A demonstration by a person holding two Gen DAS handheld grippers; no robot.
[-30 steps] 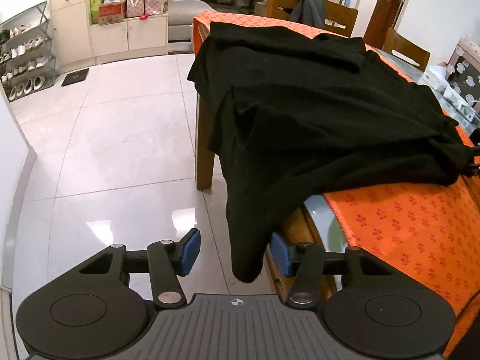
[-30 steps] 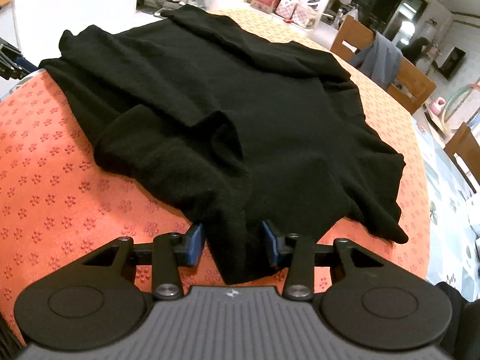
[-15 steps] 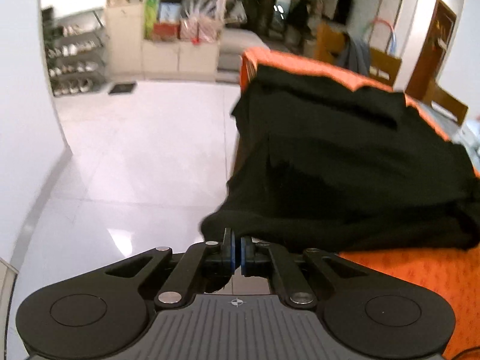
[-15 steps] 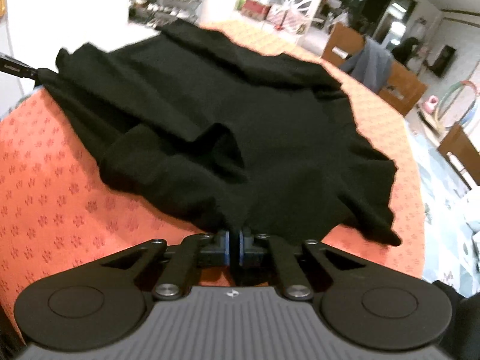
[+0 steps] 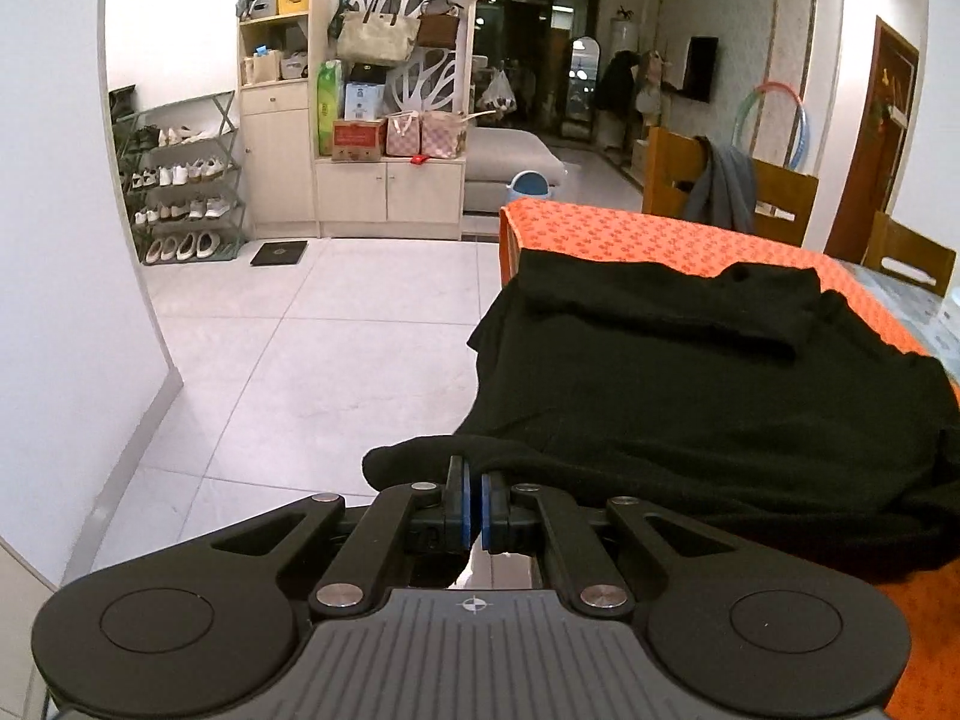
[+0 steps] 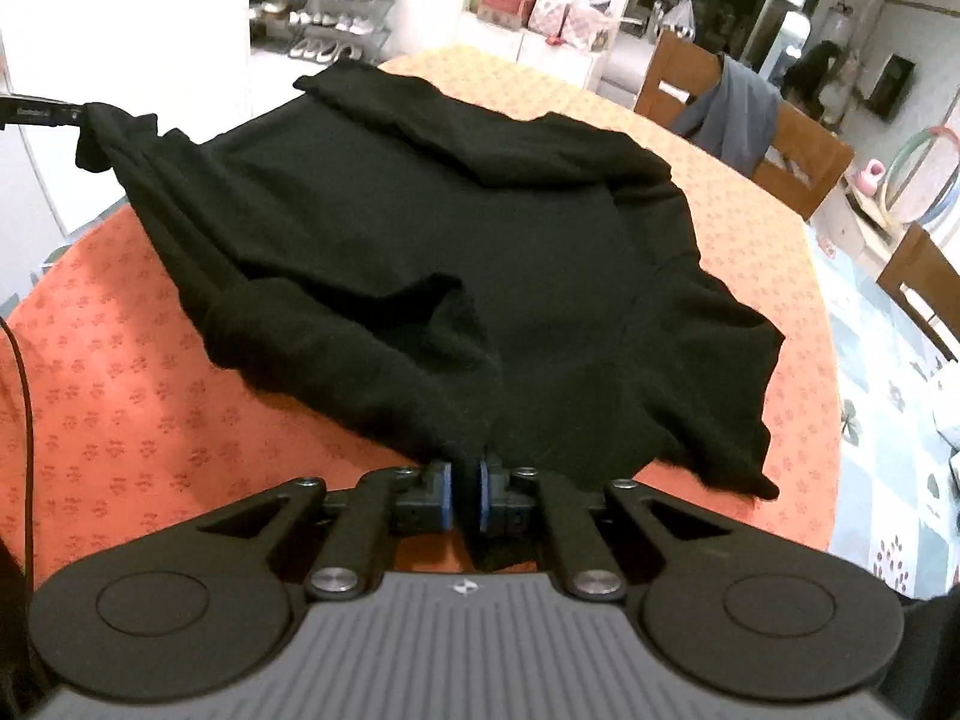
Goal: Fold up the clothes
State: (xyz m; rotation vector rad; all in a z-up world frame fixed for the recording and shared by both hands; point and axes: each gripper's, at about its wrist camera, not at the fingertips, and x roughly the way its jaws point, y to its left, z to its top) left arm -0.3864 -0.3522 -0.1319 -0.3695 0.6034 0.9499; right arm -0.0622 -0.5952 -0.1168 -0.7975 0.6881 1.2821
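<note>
At the near edge of the table, the right gripper point(image 6: 465, 489) is clenched on the hem of the black garment point(image 6: 456, 228), its blue pads pressed onto a pinch of dark cloth with only a narrow slit between them. The left gripper point(image 5: 471, 507) is likewise clamped on the same garment point(image 5: 708, 396), gripping a bunched corner that juts out past the table's side over the pale floor tiles point(image 5: 312, 372). In the right wrist view that left gripper point(image 6: 42, 115) shows at the far left edge, holding the garment's corner taut and slightly raised. Between the two grips the garment's near edge forms a thick rolled fold, and a loose flap of cloth stands up just beyond the right gripper. The rest of the garment lies spread over the orange patterned tablecloth point(image 6: 120, 372), with a ragged corner draped toward the right and a folded band along its far side. Beyond the garment, bare orange cloth reaches to the table's far end. Past the table stand wooden chairs point(image 6: 798, 138), one with a grey jacket point(image 6: 726, 114) hung over its back. Farther off, the left wrist view shows a shoe rack point(image 5: 180, 180) against the wall, a cream cabinet point(image 5: 360, 120) stacked with bags and boxes, and a hoop point(image 5: 774, 120) leaning near a wooden door.
</note>
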